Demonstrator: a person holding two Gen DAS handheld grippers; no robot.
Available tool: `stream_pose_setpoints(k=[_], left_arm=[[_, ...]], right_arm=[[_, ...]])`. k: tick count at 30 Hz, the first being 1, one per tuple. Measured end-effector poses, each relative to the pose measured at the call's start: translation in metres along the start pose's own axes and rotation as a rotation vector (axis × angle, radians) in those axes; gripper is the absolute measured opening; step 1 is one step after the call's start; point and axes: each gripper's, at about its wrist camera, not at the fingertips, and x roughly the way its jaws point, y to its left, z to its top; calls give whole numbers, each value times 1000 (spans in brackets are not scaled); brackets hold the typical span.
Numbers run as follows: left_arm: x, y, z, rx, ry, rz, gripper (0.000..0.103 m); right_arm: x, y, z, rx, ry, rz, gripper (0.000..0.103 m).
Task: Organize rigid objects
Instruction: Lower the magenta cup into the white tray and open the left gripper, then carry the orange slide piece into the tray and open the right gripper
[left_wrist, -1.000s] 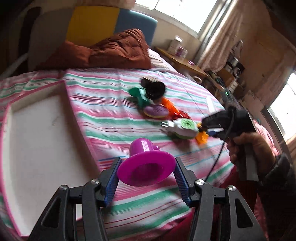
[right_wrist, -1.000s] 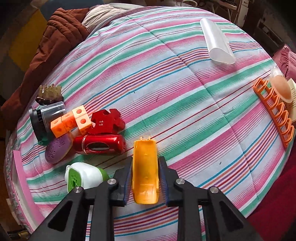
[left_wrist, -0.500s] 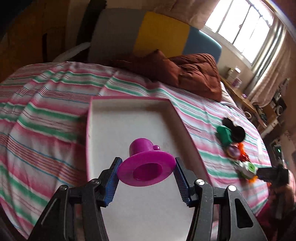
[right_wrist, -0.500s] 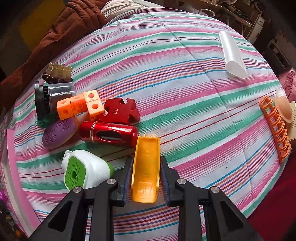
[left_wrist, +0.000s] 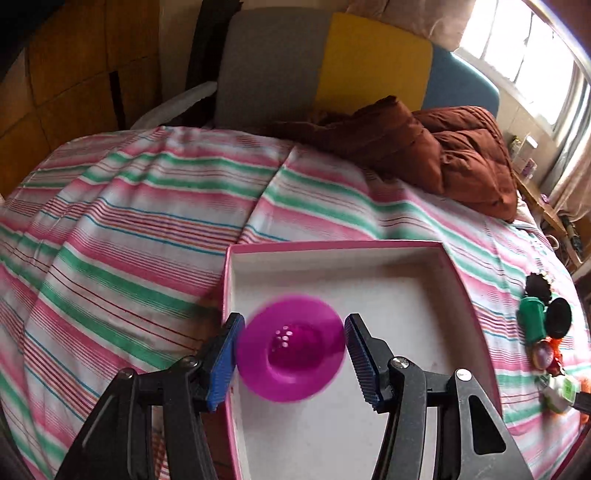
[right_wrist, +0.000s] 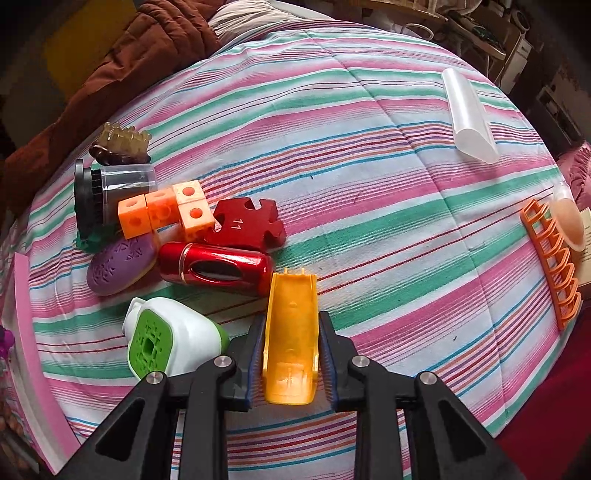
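My left gripper (left_wrist: 291, 350) stands open over the near left corner of a pink-rimmed white tray (left_wrist: 332, 246). A magenta funnel-shaped cup (left_wrist: 291, 349) is blurred between the fingers, mouth toward me, with small gaps at both pads. My right gripper (right_wrist: 291, 360) is shut on a yellow-orange plastic chute (right_wrist: 291, 332) low over the striped bedspread. Close to it lie a white and green container (right_wrist: 170, 341), a red metallic cylinder (right_wrist: 218, 267), a red puzzle piece (right_wrist: 247, 225), orange cubes (right_wrist: 166, 212), a purple oval (right_wrist: 122, 264) and a grey jar (right_wrist: 107, 192).
A brown quilt (left_wrist: 424, 147) lies at the head of the bed. A clear tube (right_wrist: 469, 114) and an orange rack (right_wrist: 552, 254) lie at the right of the bed. The tray's pink rim (right_wrist: 27, 332) shows at the left edge of the right wrist view.
My left gripper swung from the toy pile over to the tray and its fingers widened; the magenta cup tipped and blurs, coming loose. My right gripper stayed shut on the yellow chute.
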Motion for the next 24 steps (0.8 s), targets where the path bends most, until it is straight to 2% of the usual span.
stream_pose_setpoints(k=[4, 8, 18, 24], left_arm=[[-11, 1, -9, -2, -17, -19, 61], [-38, 0, -29, -24, -55, -25, 70], [-97, -21, -91, -21, -66, -52, 71], [-117, -33, -113, 0, -66, -54, 73]], right_arm=[[-2, -3, 0, -4, -2, -3, 26], [-5, -5, 0, -12, -7, -11, 26], [-15, -13, 1, -21, -32, -28, 26], [-23, -17, 2, -35, -57, -38, 26]])
